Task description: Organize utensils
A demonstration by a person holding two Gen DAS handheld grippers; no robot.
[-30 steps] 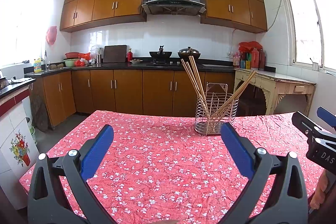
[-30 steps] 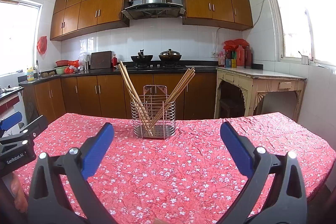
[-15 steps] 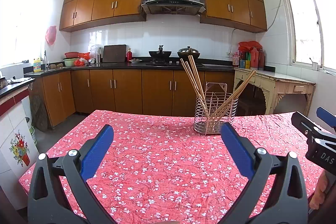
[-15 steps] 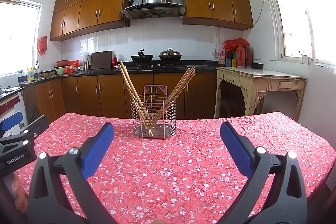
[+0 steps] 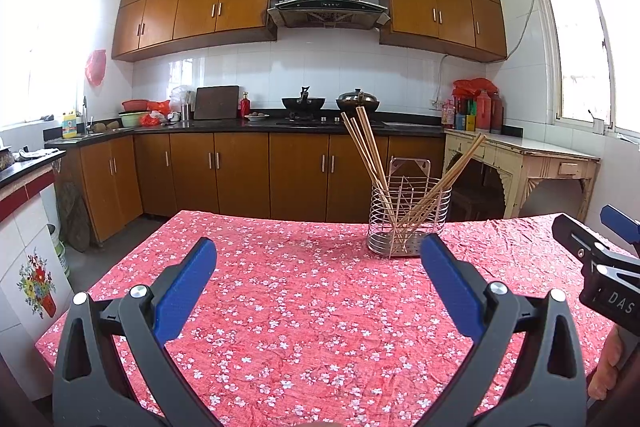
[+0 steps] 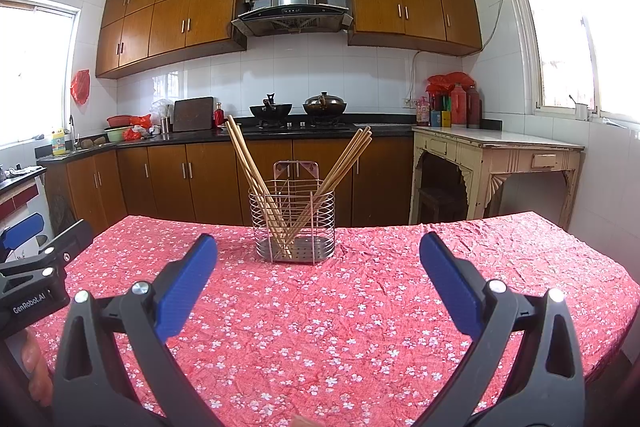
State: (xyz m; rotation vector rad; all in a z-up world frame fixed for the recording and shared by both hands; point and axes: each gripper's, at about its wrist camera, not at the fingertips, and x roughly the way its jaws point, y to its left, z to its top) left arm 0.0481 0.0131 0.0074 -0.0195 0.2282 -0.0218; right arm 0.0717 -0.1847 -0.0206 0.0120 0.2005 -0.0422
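Observation:
A wire utensil holder (image 5: 408,223) (image 6: 294,223) stands at the far side of a table with a red flowered cloth (image 5: 312,307) (image 6: 360,307). Several wooden chopsticks (image 5: 370,155) (image 6: 248,163) lean out of it to the left and to the right. My left gripper (image 5: 316,255) is open and empty, held above the near part of the cloth. My right gripper (image 6: 318,251) is open and empty, also short of the holder. Each gripper shows at the edge of the other's view (image 5: 600,267) (image 6: 36,267).
Brown kitchen cabinets (image 5: 240,171) and a black counter with pots (image 6: 296,109) run along the back wall. A pale side table (image 6: 500,155) stands at the right under a window. The cloth's far edge lies just behind the holder.

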